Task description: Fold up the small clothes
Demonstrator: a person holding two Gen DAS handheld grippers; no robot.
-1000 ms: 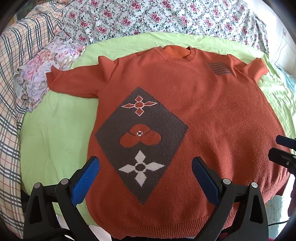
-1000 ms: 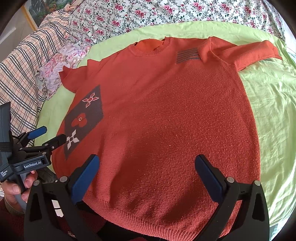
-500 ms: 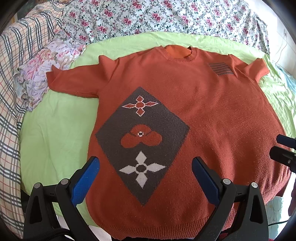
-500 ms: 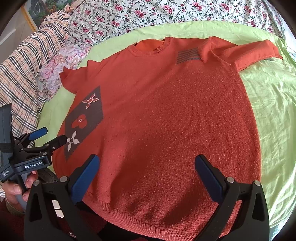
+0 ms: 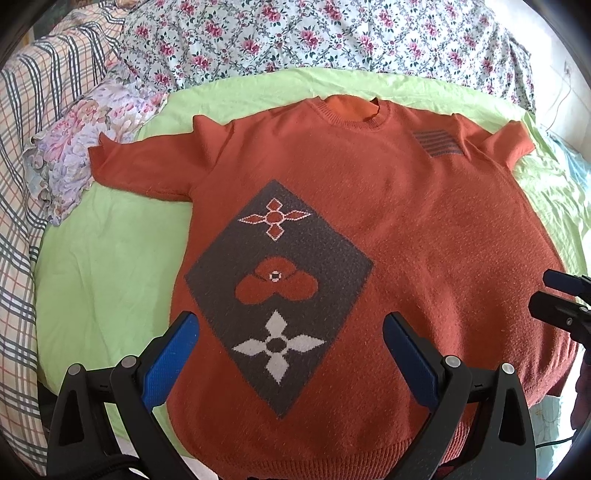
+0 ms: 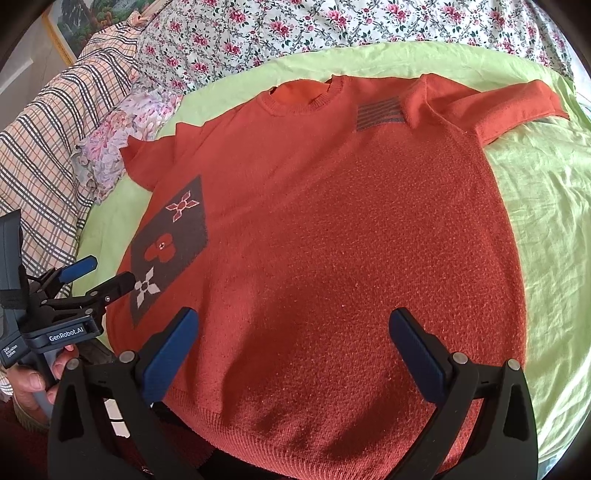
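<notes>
Left wrist view gives me the orange knitted sweater (image 5: 406,229) spread flat, front up, on a light green sheet (image 5: 110,280) that covers the bed. It has short sleeves laid out to both sides, a ribbed round collar at the far end and a ribbed hem nearest me. On its front sits a dark grey diamond panel (image 5: 277,284) with three knitted motifs in a row: an outlined four-point flower, an orange three-lobed bloom, and a pale four-petal star. A small grey striped patch (image 5: 437,142) lies near one shoulder. The knit looks nubbly and slightly fuzzy; the sheet is smooth with fine creases.

My left gripper (image 5: 291,350) hangs over the hem end with its blue-padded fingers spread wide, holding nothing, the diamond between them. From the right wrist view, my right gripper (image 6: 293,347) is likewise splayed and empty over the plain orange half of the garment, and I can see the left gripper (image 6: 98,273) off to the side, gripped in a hand (image 6: 35,384).

Beyond the sheet lie a floral quilt (image 6: 332,26), a checked blanket (image 6: 48,147) and a pale ruffled flowered cloth (image 5: 85,147) just beside one sleeve.
</notes>
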